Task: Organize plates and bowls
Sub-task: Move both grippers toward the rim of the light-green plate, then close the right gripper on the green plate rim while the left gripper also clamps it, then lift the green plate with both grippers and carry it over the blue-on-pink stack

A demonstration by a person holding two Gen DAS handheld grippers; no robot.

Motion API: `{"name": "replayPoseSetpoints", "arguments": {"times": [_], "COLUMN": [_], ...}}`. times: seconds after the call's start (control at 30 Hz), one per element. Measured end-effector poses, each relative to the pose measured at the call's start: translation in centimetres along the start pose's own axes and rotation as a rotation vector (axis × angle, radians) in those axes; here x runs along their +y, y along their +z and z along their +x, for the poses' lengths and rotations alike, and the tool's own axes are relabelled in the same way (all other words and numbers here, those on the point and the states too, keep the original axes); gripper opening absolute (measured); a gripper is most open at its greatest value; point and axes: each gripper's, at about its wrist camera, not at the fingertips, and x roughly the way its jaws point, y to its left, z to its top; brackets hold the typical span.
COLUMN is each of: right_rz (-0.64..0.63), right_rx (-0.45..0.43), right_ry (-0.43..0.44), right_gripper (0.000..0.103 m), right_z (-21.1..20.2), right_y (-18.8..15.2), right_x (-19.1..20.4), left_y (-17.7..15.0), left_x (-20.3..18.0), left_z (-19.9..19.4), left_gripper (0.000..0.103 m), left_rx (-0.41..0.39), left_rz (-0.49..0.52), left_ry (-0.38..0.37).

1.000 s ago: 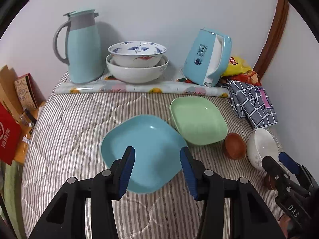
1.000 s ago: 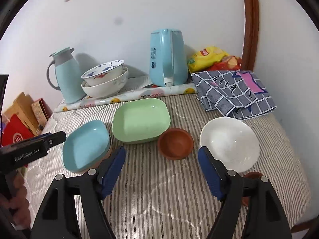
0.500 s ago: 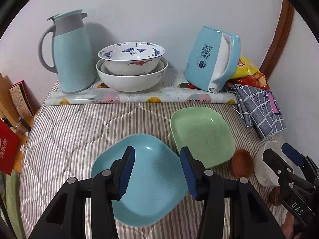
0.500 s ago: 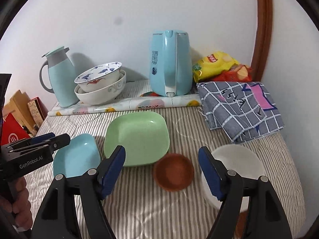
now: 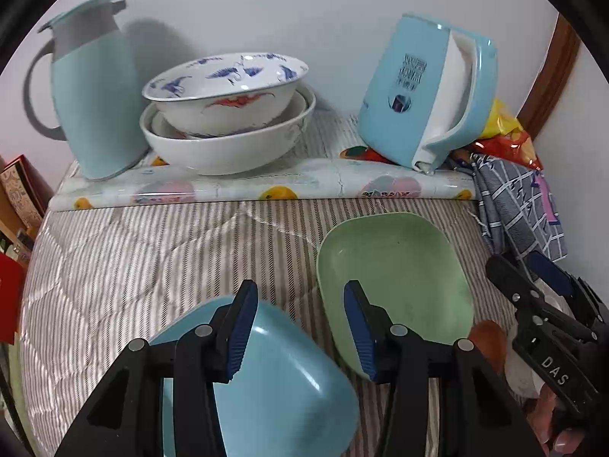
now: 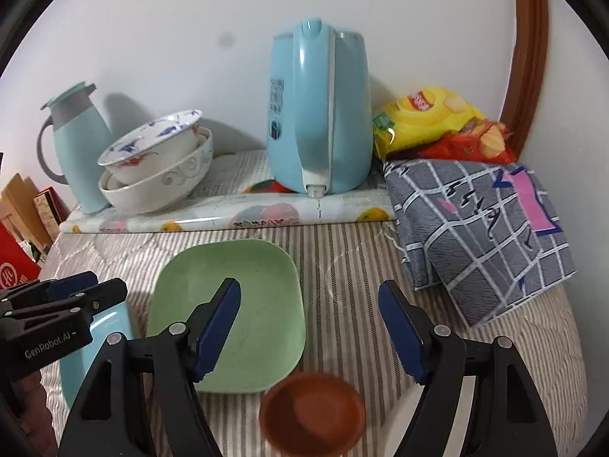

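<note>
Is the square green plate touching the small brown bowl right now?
Cannot tell. In the right wrist view the square green plate and small brown bowl meet at their rims with no visible gap, but overlap could hide one.

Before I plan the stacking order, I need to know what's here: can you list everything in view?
Square plate: 1, light blue, front left, under the left gripper.
Square plate: 1, green, centre of the striped cloth.
Small bowl: 1, brown, front, right of the green plate.
Large bowls: 2 nested, white, the upper with blue and red print, back left.
Jug: 1, light blue with grey top, back left.
Kettle: 1, light blue, back centre.
Snack bags: 2, yellow and red, back right.
Checked cloth: 1, grey, right.
Left gripper: open, nothing held.
Right gripper: open, nothing held.
</note>
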Motion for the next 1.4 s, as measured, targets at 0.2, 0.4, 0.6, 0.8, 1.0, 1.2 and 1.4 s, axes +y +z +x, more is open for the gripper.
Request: {"name": "replayPoseSetpoints", "arguments": {"times": [0.2,0.4,0.6,0.8,1.0,1.2,1.4], "right_rz": [0.002,0.027,-0.027,0.0,0.009,0.036,0.044], "right_rx": [0.041,0.086,0.088,0.137,0.117,0.073,0.029], "right_ry": [0.007,-0.013,-0.061,-0.057,-0.041,-0.016,-0.005], "right_gripper": [0.065,0.047,0.039,0.019,0.01,0.008,0.007], "right_z": [2.9,4.7,5.3,6.7,7.0,6.2,5.5], "right_y": [-0.5,-1.2,-1.6,-1.9,-2.1,-1.7,-1.5], "right_x": [0.3,0.7,1.6,1.0,1.2,1.0,0.9], "left_y": [0.8,1.2,1.6,1.4,1.3,1.7,1.9], "left_x": [-0.9,-1.5,-1.9,-1.6,-1.1,0.0,0.3], "left_z": [3.0,5.7,7.0,7.5,7.5,6.6,5.7], "left_gripper": [0.045,0.045,0.024,0.014,0.011,0.011,0.011], "left_rx": [0.044,0.085,0.123,0.123,0.094,0.071,0.041], "left_rz": [0.014,0.033,0.052,0.045,0.014,-0.006,-0.01], "left_ry": [-0.007,-0.009,-0.006,-0.02,-0.05,-0.074,-0.087]}}
